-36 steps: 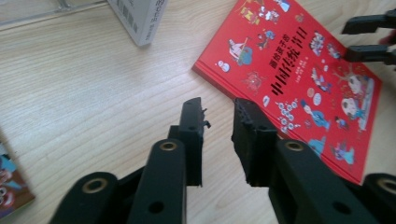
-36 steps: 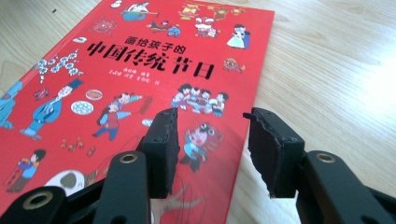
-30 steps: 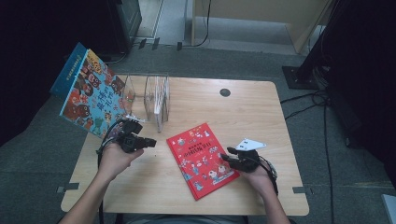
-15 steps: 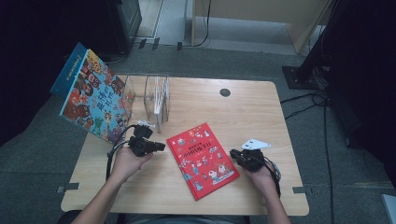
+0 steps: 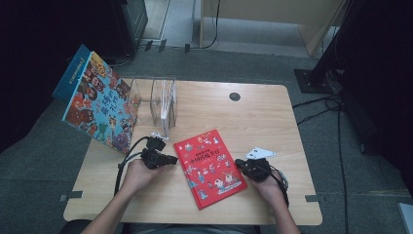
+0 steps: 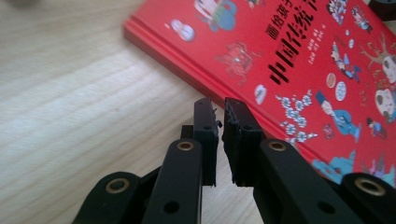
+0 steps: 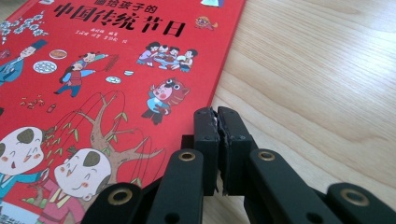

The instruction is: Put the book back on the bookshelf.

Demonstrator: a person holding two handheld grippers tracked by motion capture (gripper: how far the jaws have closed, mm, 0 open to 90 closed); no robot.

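both hand-held grippers closed beside the red book

i see the red book [image 5: 209,166] flat on the surface [image 5: 272,117], near centre. my right hand-held gripper [image 7: 217,114] has just been closing, nothing between its jaws, now pressed together at the book's right edge. my left hand-held gripper [image 6: 219,108], also pressed together and empty, has dropped since earlier to the left edge: likely ready to nudge.

high view: above my side of the table [image 5: 272,117], facing forward and down, far from the red book [image 5: 209,165].
left gripper view: rides my left tongs [image 6: 219,109], low and close at the red book's [image 6: 299,60] spine edge.
right gripper view: close beside its opposite edge [image 7: 116,70].
shared: the red book's cover.
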